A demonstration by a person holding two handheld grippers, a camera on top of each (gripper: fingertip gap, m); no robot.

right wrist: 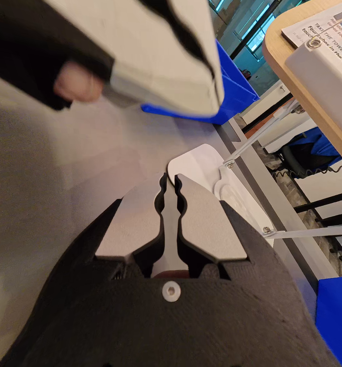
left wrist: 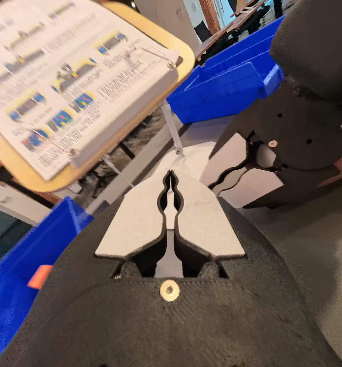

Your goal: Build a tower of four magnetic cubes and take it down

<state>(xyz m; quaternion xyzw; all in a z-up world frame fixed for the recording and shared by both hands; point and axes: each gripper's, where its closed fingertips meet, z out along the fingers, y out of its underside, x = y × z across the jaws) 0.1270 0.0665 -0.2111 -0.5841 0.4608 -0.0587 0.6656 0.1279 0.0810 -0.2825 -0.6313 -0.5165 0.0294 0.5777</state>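
Observation:
No loose cube shows on the table in either view. My left gripper (left wrist: 171, 172) is shut and empty, its tips touching, held above the grey table (left wrist: 285, 248) and pointing at the white base plate (left wrist: 192, 156) of a sheet stand. My right gripper (right wrist: 171, 175) is shut but for a thin slit, empty, and points at the same base plate (right wrist: 198, 158). The right gripper (left wrist: 211, 187) also shows close by on the right in the left wrist view. The left gripper (right wrist: 215, 95) shows blurred at the top of the right wrist view, with a person's finger (right wrist: 77, 83) on it.
A tilted board with a printed instruction sheet (left wrist: 67, 79) stands on thin legs over the table's far edge. One blue bin (left wrist: 225, 85) sits at the back. Another blue bin (left wrist: 27, 258) is at my left, with a small orange-red piece (left wrist: 40, 277) in it, partly hidden. One gripper's finger ends stand about 7 cm off the other's.

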